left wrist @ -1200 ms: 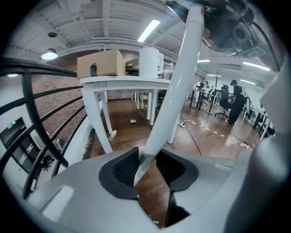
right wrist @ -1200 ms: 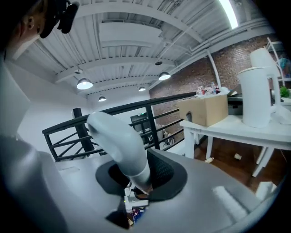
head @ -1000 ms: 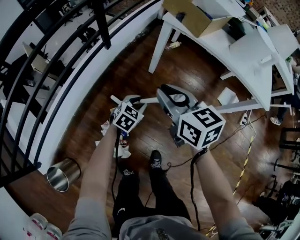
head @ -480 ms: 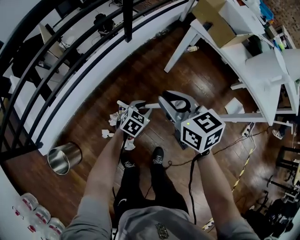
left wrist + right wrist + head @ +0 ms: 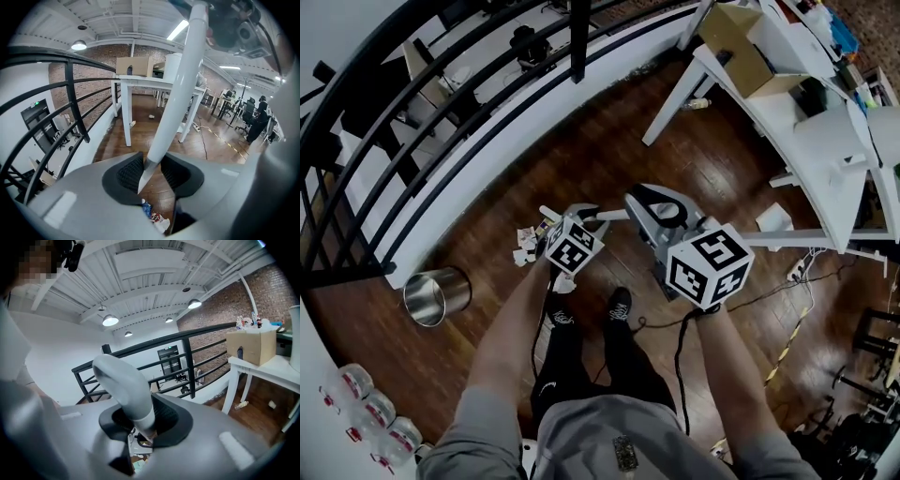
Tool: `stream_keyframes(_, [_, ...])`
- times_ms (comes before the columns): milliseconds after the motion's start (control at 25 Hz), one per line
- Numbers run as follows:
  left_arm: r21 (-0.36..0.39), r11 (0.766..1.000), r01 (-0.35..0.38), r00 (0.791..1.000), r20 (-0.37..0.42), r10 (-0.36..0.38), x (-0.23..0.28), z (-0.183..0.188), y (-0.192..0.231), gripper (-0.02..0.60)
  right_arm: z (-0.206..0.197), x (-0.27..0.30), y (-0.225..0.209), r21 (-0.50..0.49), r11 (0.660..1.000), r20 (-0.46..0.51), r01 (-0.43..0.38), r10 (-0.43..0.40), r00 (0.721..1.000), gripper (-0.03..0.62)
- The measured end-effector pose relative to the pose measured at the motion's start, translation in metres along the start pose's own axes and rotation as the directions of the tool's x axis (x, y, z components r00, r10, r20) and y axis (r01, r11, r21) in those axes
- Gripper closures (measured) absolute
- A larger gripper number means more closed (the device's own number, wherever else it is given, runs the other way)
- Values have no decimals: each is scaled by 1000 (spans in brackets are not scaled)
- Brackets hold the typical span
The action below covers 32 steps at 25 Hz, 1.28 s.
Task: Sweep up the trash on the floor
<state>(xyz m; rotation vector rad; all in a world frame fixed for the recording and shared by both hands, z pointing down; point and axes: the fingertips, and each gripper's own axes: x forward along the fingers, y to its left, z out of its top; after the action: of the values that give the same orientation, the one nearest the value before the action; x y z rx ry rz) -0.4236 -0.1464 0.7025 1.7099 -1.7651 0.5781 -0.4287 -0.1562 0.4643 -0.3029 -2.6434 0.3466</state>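
Crumpled paper and wrappers, the trash (image 5: 527, 242), lie on the dark wood floor just left of my left gripper (image 5: 577, 214). In the left gripper view the trash (image 5: 153, 219) shows below the jaws. My left gripper (image 5: 152, 171) is shut on a white pole (image 5: 180, 84) that rises up and away toward the right gripper. My right gripper (image 5: 140, 420) is shut on a grey-white loop handle (image 5: 124, 380). In the head view that right gripper (image 5: 649, 208) sits right of the left one, with the pole (image 5: 607, 215) between them. I cannot tell whether pole and handle are one tool.
A steel bin (image 5: 436, 295) stands on the floor at left, near the black railing (image 5: 441, 84). A white table (image 5: 825, 131) with a cardboard box (image 5: 741, 37) fills the upper right. The person's shoes (image 5: 619, 305) and a cable (image 5: 787, 347) are below. Bottles (image 5: 366, 403) sit bottom left.
Both grippers have shifted together with the pole and handle. The trash, earlier under and below the left gripper, now lies to its left. Bin and railing have slid upward in view.
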Motion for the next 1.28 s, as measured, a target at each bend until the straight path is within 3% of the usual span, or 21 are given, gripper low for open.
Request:
stream_keyframes(360, [34,999,-34,998,51,33,-40,71,-74,462,49,-106,8,0,1000,109,-8,8,994,534])
stream_keyframes(600, [-4,998,-62,996,70,62,-58,101,-127,465,67,-160,17,-28,999,115,-44,47,992,536])
stream_keyframes(760, [-25,998,-58,996,69,59,-81,89,-161,466,58,-183,49,-69,993,75,-94,99,992,534])
stream_keyframes(960, [7,996,-92,994,63,91,-120,55,-184,479,42,-188,98,-90,980,28,-180,183,983,531])
stream_keyframes(1120, [-74,982,-172,983,45,176,-150,30,-179,483,40,-173,134,-148,951,1,-271,275,962,506])
stream_keyframes(1280, [-178,947,-267,961,20,275,-186,11,-159,488,36,-163,166,-149,907,-32,-394,394,919,448])
